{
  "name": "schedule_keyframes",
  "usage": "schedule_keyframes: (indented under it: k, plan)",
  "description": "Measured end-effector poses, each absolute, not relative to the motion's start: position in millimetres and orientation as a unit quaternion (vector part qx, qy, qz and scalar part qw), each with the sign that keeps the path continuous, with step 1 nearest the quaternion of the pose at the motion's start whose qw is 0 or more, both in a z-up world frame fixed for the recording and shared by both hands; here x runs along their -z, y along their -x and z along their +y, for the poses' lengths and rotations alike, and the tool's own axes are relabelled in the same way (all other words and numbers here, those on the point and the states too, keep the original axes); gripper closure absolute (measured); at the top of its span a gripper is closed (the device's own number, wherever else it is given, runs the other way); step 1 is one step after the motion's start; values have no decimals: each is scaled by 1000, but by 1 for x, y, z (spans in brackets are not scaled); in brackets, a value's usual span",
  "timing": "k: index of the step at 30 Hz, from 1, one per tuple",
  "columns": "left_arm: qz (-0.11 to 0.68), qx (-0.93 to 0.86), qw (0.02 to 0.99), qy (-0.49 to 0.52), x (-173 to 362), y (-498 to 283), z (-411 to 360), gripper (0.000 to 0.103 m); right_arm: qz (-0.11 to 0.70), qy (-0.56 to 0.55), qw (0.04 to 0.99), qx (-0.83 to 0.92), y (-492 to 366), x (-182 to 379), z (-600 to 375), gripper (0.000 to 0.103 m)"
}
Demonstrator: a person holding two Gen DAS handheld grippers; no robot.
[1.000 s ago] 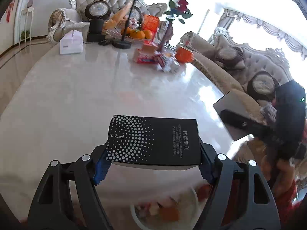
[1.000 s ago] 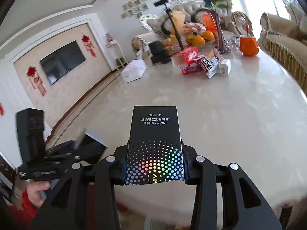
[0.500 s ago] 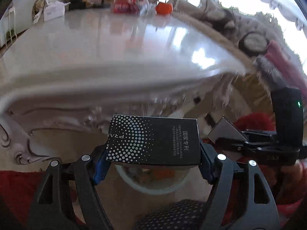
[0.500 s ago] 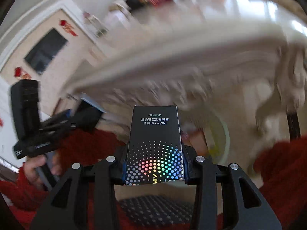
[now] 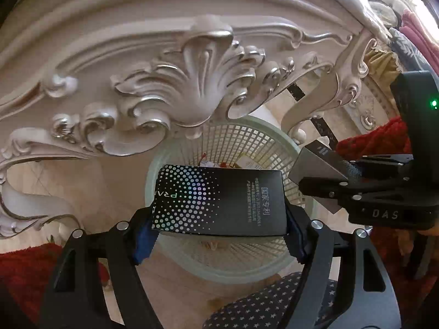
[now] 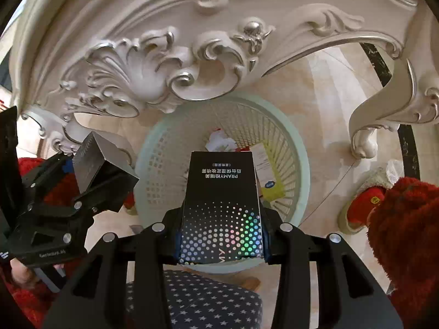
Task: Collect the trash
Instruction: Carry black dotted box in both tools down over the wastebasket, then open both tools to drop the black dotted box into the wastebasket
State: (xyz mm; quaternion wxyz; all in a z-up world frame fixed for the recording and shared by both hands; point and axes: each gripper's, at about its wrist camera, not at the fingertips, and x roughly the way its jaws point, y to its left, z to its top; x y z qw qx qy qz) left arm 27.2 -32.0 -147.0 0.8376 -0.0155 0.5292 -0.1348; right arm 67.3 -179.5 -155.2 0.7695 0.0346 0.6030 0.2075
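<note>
We have dropped both boxes from tabletop height to below the carved table edge (image 5: 203,63). Our left gripper (image 5: 219,219) clamps one box (image 5: 219,200), our right gripper (image 6: 221,235) another box (image 6: 222,208), both above the basket (image 6: 299,164).

You have two black dotted boxes over the pale green mesh wastebasket (image 6: 295,164). One box (image 5: 219,200) lies crosswise, flat side up, above the basket's near rim. The other box (image 6: 222,208) points lengthwise toward the basket's middle. Paper scraps (image 6: 219,141) lie inside the basket.
</note>
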Motion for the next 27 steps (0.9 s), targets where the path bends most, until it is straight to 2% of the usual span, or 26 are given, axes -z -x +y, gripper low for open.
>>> schedule_keyframes:
  k: [6,9,10,16,27]
  plan:
    - [537,131,833,9,153,-33,-41,27,593,-24,779,-200,-68,159,-179,61]
    - [536,120,835,-14,155,-34,-46,24,591,-23,786,-178,-69,160,-183,31]
    - [534,116,837,-24,156,-35,-49,16,592,-22,788,-170,-71,161,-185,30]
    - [522,114,844,-49,160,-35,-56,9,603,-37,782,-155,-74,170,-195,27]
    - [528,123,838,-55,166,-31,-57,9,607,-35,780,-147,-74,177,-198,26]
